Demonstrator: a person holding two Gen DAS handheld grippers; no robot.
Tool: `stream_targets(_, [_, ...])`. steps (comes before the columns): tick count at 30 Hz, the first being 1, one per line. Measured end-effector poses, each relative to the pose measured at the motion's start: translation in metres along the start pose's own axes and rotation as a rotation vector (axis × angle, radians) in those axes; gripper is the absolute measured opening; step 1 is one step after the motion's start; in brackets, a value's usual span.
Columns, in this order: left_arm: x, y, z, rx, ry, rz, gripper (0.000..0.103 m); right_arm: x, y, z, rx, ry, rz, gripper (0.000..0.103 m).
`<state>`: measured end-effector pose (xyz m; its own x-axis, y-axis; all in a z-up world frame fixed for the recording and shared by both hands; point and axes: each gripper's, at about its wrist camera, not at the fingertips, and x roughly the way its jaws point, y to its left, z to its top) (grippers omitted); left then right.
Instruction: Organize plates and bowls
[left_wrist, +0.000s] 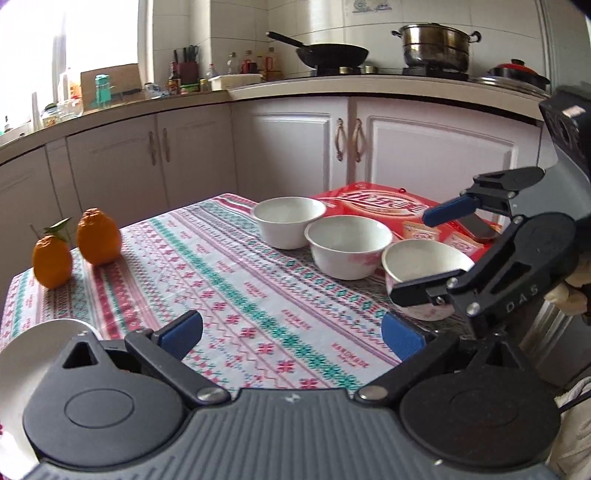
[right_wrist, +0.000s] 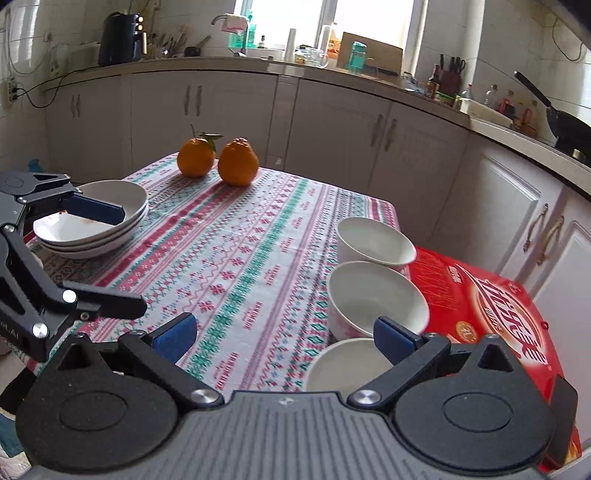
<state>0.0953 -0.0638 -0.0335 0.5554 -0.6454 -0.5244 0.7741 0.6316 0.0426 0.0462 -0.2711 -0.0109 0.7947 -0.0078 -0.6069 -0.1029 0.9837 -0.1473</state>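
Note:
Three white bowls stand in a row on the patterned tablecloth: the far bowl (left_wrist: 288, 221) (right_wrist: 375, 240), the middle bowl (left_wrist: 347, 245) (right_wrist: 373, 295) and the near bowl (left_wrist: 421, 273) (right_wrist: 343, 365). A stack of white plates (right_wrist: 96, 221) sits at the table's left; its edge shows in the left wrist view (left_wrist: 22, 354). My left gripper (left_wrist: 291, 332) is open and empty above the cloth. My right gripper (right_wrist: 284, 336) is open and empty, just over the near bowl; it also shows in the left wrist view (left_wrist: 417, 254).
Two oranges (left_wrist: 77, 245) (right_wrist: 218, 160) stand at the table's far left corner. A red package (left_wrist: 388, 206) (right_wrist: 491, 295) lies beside the bowls. Kitchen cabinets and a counter with a wok (left_wrist: 328, 53) and pot (left_wrist: 436, 46) surround the table.

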Motion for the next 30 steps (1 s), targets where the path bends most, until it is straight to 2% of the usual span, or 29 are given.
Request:
stream_targets(6, [0.023, -0.037, -0.002, 0.026, 0.012, -0.07, 0.102, -0.008, -0.036, -0.02, 0.075, 0.023, -0.042, 0.103])
stream_targets(12, [0.048, -0.066, -0.003, 0.07, 0.042, -0.125, 0.102, -0.003, -0.063, -0.038, 0.156, 0.059, -0.023, 0.103])
stream_targets(23, [0.081, -0.099, 0.0, 0.102, 0.052, -0.141, 0.102, 0.009, -0.093, -0.049, 0.249, 0.093, 0.074, 0.102])
stream_targets(30, [0.086, -0.102, 0.0, 0.094, 0.057, -0.157, 0.099, 0.013, -0.111, -0.047, 0.304, 0.09, 0.104, 0.095])
